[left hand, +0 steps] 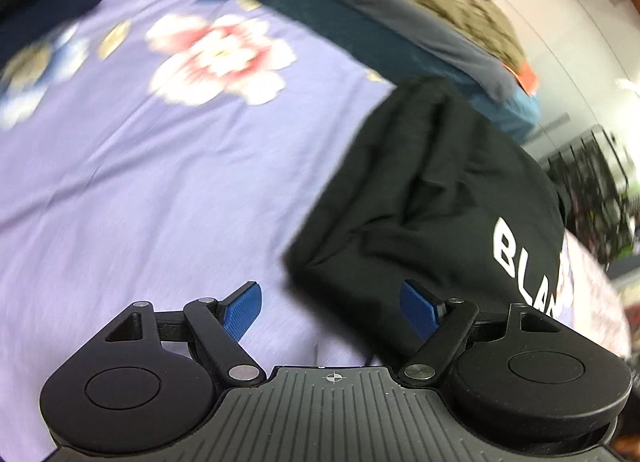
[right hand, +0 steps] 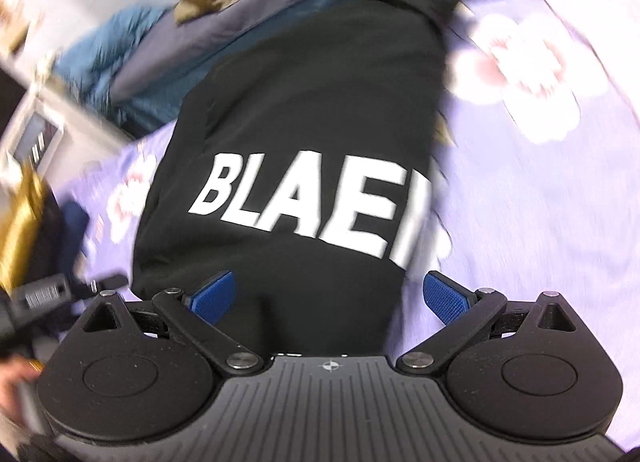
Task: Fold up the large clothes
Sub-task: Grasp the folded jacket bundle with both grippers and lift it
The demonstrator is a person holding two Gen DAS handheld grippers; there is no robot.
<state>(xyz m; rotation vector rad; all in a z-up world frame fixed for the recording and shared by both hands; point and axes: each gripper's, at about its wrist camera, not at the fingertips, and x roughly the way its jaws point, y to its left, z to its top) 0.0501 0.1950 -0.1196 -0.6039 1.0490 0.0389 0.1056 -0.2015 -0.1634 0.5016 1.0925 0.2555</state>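
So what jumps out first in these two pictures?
The black garment with big white letters, folded into a narrow block, lies on a lilac bedsheet printed with pink-and-white flowers. A heap of blue, grey and olive clothes is piled behind it. Both blue-padded grippers, left and right, stand open.

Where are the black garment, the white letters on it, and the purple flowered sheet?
black garment (right hand: 304, 74): right wrist view, plain upper cloth.
white letters (right hand: 316, 194): right wrist view, middle of the print.
purple flowered sheet (left hand: 152, 190): left wrist view, bare purple area.
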